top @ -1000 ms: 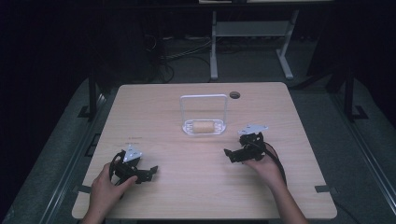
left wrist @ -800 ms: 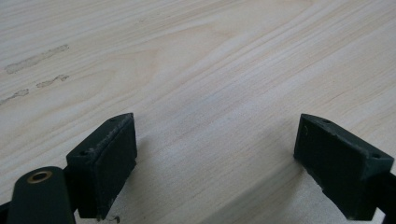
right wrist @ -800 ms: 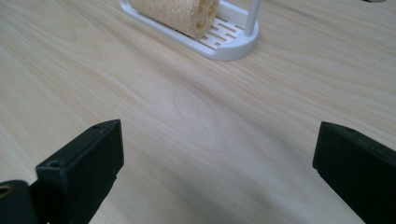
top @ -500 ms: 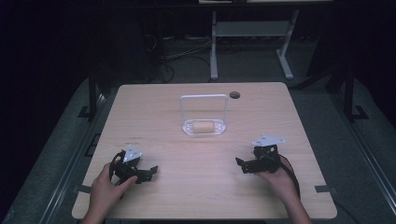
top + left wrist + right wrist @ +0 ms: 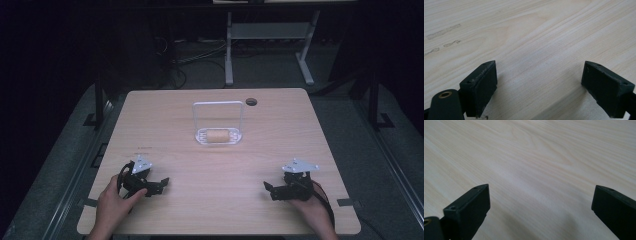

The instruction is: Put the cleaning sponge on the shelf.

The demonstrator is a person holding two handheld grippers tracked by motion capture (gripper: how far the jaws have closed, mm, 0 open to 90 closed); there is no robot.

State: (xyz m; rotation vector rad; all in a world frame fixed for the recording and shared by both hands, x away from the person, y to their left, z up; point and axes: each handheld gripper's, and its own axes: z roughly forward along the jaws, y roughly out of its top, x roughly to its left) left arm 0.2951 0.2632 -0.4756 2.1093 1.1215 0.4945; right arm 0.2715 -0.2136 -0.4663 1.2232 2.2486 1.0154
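Observation:
A clear stand with a tall wire-like frame (image 5: 218, 120) sits at the table's middle back, and a tan roll (image 5: 217, 136) lies on its base. My left gripper (image 5: 159, 186) rests at the front left of the table, open, with bare wood between its jaws; the same gripper (image 5: 539, 87) looks down on the wood grain. At the front right my right gripper (image 5: 269, 190) also rests on the table, open and holding nothing, seen close up as the right gripper (image 5: 540, 212) over bare wood.
A light wooden table (image 5: 280, 145) has a dark round grommet (image 5: 251, 102) near its back edge. Behind the table stand a white metal frame (image 5: 265, 35) and cables on the dark floor. Faint scuff marks (image 5: 442, 32) lie ahead of the left gripper.
My right gripper has moved back from near the stand toward the front right of the table and lowered onto it. The left gripper has stayed put.

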